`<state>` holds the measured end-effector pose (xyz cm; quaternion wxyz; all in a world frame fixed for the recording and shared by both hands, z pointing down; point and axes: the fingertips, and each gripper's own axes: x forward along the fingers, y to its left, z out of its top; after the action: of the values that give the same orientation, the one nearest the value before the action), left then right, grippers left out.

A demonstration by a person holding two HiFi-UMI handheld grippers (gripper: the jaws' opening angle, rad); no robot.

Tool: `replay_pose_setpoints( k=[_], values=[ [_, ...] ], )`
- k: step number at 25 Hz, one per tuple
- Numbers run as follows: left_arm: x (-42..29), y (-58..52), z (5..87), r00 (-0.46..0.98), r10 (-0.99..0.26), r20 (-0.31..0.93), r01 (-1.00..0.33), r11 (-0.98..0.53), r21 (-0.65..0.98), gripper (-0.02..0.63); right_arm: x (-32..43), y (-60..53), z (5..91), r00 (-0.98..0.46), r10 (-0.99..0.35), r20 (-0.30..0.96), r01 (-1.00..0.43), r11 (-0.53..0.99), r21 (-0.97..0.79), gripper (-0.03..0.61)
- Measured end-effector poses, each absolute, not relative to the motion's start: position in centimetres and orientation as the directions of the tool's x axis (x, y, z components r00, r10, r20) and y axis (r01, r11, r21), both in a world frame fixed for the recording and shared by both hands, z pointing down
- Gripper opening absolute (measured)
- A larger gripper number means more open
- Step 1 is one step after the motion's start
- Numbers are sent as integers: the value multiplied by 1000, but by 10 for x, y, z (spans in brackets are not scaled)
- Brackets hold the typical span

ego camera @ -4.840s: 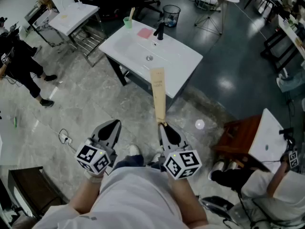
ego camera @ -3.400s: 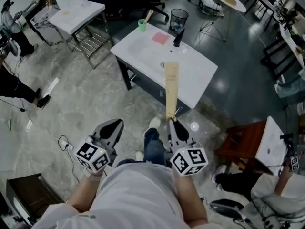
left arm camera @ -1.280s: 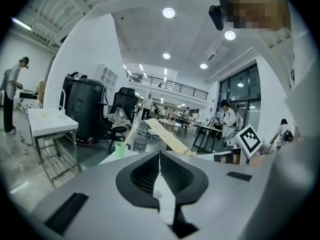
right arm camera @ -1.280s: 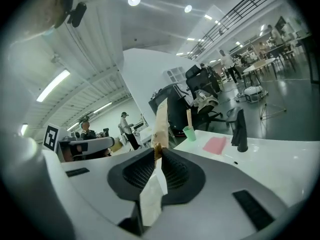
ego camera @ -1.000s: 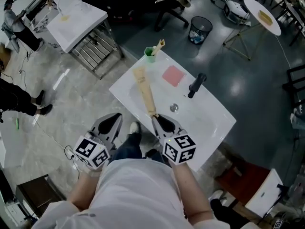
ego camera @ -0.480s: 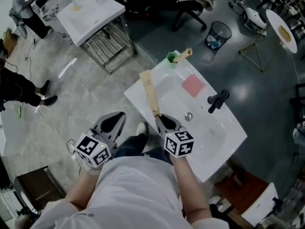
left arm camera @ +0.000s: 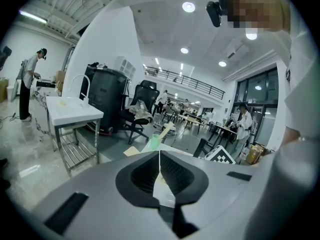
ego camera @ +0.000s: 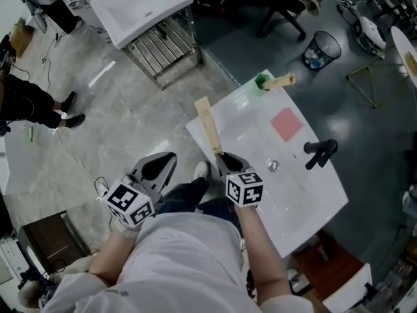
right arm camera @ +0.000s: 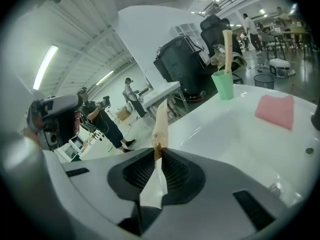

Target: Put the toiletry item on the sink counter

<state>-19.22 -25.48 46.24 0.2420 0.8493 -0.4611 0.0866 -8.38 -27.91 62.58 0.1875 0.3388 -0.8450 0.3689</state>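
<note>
- Clamping the lower end of a long, flat, tan toiletry item (ego camera: 210, 128), the right claw (ego camera: 221, 156) has its 2 pads pressed on it. The right gripper view shows that held end buried between them.
- Sticking out past the claw, the rest of the item reaches over the left edge of the white sink counter (ego camera: 306, 197). Whether it touches the surface cannot be told, and any print on it is too small to read.
- Hanging beside the counter over the floor, the left claw (ego camera: 167, 157) has its pads together with nothing between them.
- Standing at the counter's far corner, a green cup (ego camera: 262, 81) holds a tan stick (ego camera: 281, 80) whose bottom is hidden inside the cup.
- Lying near the black faucet (ego camera: 319, 152) is a pink square (ego camera: 287, 124); cloth or soap, it is unclear.
- Covering the counter's near edge are the person's arm and body.
- Showing at the upper left, a second white sink unit (ego camera: 140, 2) is cut off by the top edge.
</note>
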Motion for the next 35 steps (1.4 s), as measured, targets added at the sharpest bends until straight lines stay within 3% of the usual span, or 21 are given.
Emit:
replay_pose_setpoints(
  k=[26, 35],
  values=[
    [-241, -269, 502, 585, -698, 412, -806, -446, 388, 18, -129, -294, 700, -617, -322, 718, -761, 476, -440, 51],
    [-234, -273, 498, 594, -697, 403, -800, -456, 390, 18, -129, -293, 698, -614, -309, 726, -759, 484, -435, 157]
  ],
)
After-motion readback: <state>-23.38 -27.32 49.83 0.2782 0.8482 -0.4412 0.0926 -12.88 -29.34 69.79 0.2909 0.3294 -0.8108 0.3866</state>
